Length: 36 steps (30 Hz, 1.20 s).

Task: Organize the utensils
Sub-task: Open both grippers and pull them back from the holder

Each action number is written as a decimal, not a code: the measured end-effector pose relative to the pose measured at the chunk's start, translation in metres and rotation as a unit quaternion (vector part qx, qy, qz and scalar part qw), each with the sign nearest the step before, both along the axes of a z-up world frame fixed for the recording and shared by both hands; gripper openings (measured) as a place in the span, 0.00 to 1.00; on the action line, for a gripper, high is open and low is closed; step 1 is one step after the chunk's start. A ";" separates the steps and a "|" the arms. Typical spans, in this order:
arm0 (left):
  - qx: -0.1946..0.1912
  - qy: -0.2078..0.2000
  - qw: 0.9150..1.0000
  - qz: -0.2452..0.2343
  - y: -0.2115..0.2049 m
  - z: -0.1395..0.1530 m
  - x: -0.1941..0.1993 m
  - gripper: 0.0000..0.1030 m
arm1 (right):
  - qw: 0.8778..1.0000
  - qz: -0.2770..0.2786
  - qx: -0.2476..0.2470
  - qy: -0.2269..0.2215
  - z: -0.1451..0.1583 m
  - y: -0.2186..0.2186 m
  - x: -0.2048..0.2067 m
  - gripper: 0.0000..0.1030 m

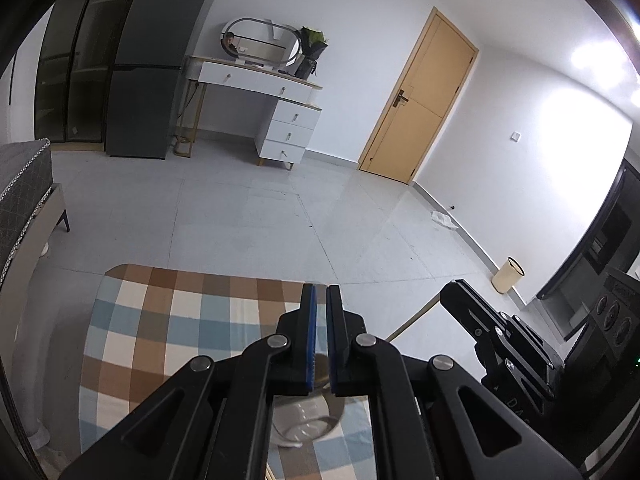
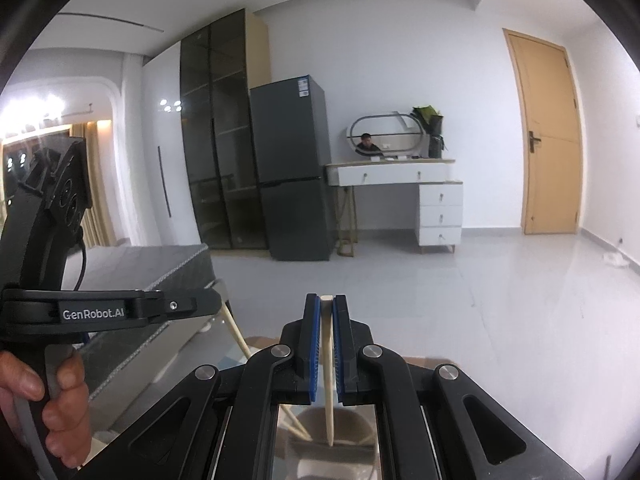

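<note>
Over the checked tablecloth point(image 1: 168, 332) in this tiled bedroom, I hold my right gripper point(image 2: 327, 308) clamped on one chopstick point(image 2: 327, 364), tip down toward the cup point(image 2: 320, 420) for dropping in, while my left gripper point(image 1: 321, 294) hovers closed and empty.
</note>
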<state>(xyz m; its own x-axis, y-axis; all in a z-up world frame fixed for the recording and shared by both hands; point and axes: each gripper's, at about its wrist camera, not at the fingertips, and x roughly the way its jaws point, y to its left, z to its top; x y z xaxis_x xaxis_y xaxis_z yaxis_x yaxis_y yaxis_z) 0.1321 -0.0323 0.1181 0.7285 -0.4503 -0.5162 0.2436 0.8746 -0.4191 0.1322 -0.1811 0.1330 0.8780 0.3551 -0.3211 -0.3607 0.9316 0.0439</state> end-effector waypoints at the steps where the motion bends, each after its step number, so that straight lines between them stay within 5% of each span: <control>1: -0.003 0.003 1.000 -0.002 0.001 -0.003 0.004 0.00 | 1.000 0.002 -0.002 0.001 -0.001 0.001 0.003 0.05; 9: -0.022 0.030 0.999 -0.013 0.005 -0.038 0.028 0.00 | 0.999 0.016 -0.024 0.030 -0.036 0.011 0.036 0.05; 15: 0.007 0.067 0.998 0.008 0.009 -0.052 0.031 0.03 | 0.997 0.019 -0.061 0.051 -0.061 0.019 0.042 0.06; 21: 0.033 0.088 0.994 0.047 0.018 -0.061 0.019 0.47 | 0.997 0.010 -0.037 0.066 -0.065 0.009 0.033 0.32; 36: 0.094 0.030 0.991 0.092 0.030 -0.028 -0.048 0.65 | 0.998 -0.033 -0.020 0.054 -0.044 0.004 -0.040 0.72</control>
